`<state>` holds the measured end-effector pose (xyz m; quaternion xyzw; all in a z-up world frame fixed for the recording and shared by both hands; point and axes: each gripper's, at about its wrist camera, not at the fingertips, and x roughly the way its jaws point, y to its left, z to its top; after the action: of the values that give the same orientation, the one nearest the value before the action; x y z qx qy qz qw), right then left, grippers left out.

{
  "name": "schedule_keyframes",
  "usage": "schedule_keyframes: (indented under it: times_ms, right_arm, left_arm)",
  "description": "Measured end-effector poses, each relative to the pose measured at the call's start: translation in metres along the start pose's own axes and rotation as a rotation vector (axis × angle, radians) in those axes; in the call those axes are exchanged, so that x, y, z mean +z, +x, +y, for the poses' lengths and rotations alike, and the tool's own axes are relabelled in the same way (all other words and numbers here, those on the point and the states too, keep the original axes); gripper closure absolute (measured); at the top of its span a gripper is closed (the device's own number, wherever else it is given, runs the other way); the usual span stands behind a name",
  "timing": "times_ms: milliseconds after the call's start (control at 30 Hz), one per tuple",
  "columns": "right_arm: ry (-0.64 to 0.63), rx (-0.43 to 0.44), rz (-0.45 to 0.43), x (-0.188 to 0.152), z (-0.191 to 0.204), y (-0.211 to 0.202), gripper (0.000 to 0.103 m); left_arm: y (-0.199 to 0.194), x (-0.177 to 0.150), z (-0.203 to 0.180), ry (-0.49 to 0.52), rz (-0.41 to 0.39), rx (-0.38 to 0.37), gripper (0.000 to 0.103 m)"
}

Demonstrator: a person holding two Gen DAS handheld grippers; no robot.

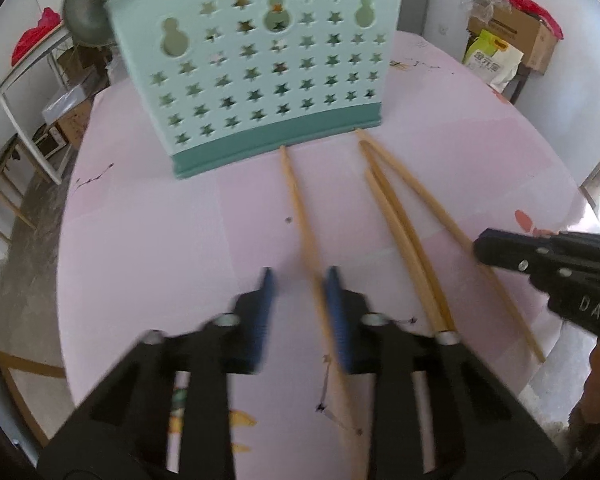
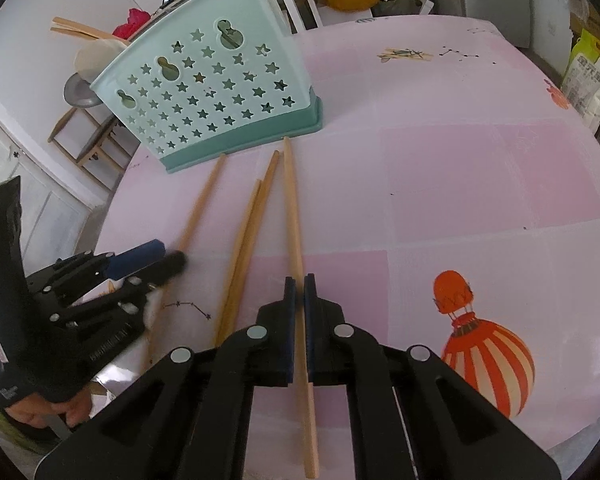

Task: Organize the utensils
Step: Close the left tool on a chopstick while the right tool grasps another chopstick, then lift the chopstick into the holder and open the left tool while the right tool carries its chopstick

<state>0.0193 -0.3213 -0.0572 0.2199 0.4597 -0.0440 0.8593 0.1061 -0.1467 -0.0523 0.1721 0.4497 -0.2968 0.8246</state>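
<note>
Right tongs stand narrow around the rightmost long tan wooden chopstick; left tongs gape wide, the leftmost wooden chopstick touching one finger.

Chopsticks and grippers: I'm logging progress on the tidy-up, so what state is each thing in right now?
Utensil holder: upright on the table, no chopsticks visibly inside.
Rightmost chopstick: flat on the table, right gripper closed around it.
Middle pair of chopsticks: flat, side by side, untouched.
Leftmost chopstick: flat, between the fingers of the open left gripper.
</note>
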Motion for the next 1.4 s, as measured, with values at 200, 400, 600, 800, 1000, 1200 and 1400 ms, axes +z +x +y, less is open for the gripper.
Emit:
schedule_keyframes:
  times_ms: [200,400,600,800,1000,1200,1400]
  right_arm:
    - [0.013,-0.021,0.028,-0.009,-0.014,-0.015,0.099]
    - [-0.012,-0.016,0.016,-0.012,-0.021,-0.029,0.095]
    - [-0.075,-0.026,-0.019,0.011,-0.008,-0.019,0.073]
    - [-0.152,-0.076,-0.023,0.024,0.007,0.002,0.071]
    - [-0.148,-0.117,-0.021,0.03,0.005,0.016,0.08]
    - [-0.175,-0.158,-0.037,0.035,0.009,0.021,0.096]
    - [-0.121,-0.108,-0.111,0.046,0.003,-0.002,0.096]
  left_arm:
    - [-0.015,-0.021,0.024,-0.068,0.069,-0.027,0.098]
    - [-0.028,-0.036,0.046,-0.122,0.076,-0.046,0.084]
    - [-0.013,-0.014,0.048,-0.125,0.046,-0.031,0.084]
    - [0.003,0.008,0.042,-0.072,0.026,0.014,0.084]
    - [0.014,0.024,0.044,-0.061,0.02,0.034,0.084]
    - [0.021,0.033,0.046,-0.066,-0.009,0.046,0.098]
    - [0.007,0.039,0.055,-0.109,-0.05,-0.003,0.099]
